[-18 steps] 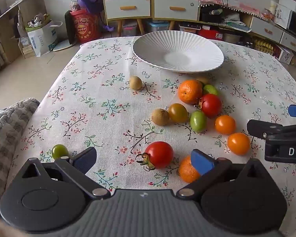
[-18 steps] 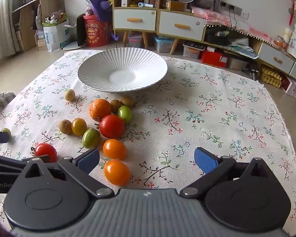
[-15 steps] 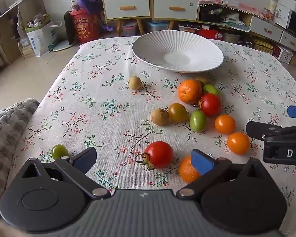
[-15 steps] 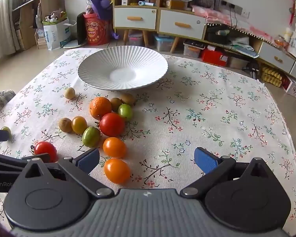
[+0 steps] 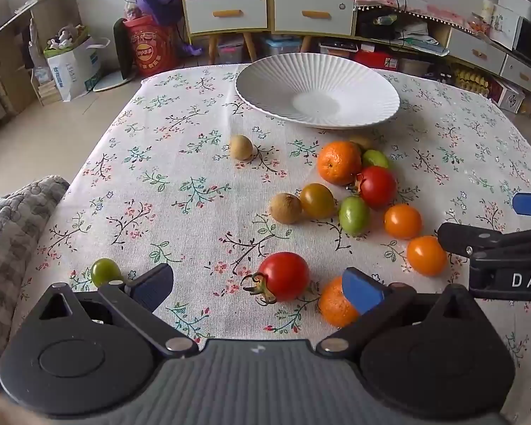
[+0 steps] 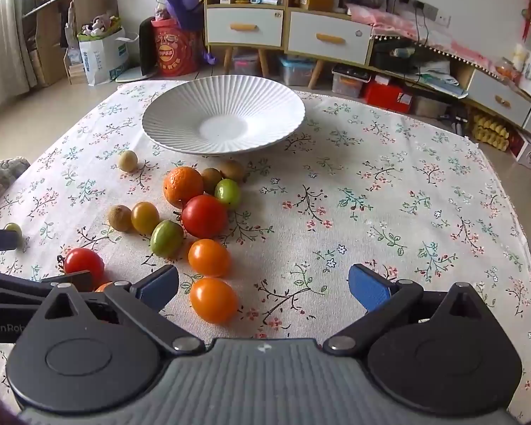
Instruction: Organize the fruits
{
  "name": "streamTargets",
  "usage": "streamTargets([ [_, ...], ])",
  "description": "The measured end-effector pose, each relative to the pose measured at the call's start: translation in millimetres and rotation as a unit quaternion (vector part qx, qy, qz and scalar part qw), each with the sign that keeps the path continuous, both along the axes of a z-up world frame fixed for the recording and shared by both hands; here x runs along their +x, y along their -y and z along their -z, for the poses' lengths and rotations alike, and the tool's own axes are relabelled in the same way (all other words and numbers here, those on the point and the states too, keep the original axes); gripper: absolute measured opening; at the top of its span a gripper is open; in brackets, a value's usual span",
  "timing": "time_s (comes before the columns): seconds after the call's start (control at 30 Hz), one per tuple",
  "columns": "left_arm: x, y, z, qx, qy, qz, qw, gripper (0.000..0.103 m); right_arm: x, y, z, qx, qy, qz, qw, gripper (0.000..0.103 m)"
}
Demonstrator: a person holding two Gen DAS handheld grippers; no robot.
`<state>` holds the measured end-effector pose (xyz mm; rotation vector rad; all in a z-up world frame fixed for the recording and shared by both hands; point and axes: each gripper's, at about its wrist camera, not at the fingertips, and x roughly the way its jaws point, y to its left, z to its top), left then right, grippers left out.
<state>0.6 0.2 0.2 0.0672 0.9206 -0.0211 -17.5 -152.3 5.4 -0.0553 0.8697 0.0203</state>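
A white ribbed plate [image 5: 318,71] [image 6: 180,120] sits empty at the far side of the floral tablecloth. Several fruits lie loose in front of it: an orange [image 5: 339,163] [image 6: 183,186], a red tomato [image 5: 377,186] [image 6: 204,216], green, yellow and brown small fruits, and two orange tomatoes [image 6: 209,257]. My left gripper [image 5: 258,288] is open above a near red tomato [image 5: 284,276], and its right pad overlaps a second orange [image 5: 332,306]. My right gripper [image 6: 263,288] is open, with an orange tomato [image 6: 213,300] just inside its left pad.
A small green fruit [image 5: 104,272] lies alone near the table's left edge, by a grey quilted cushion [image 5: 7,219]. A pale round fruit [image 5: 240,147] sits apart left of the plate. Drawers, shelves and boxes stand on the floor beyond the table.
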Motion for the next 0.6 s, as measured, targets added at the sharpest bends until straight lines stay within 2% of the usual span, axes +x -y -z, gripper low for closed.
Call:
streamTargets([
  [0.6, -0.3, 1.8, 0.6, 0.001, -0.001, 0.001, 1.0000, 0.102, -0.3, 0.2, 0.3, 0.000, -0.002, -0.001, 1.000, 0.102],
])
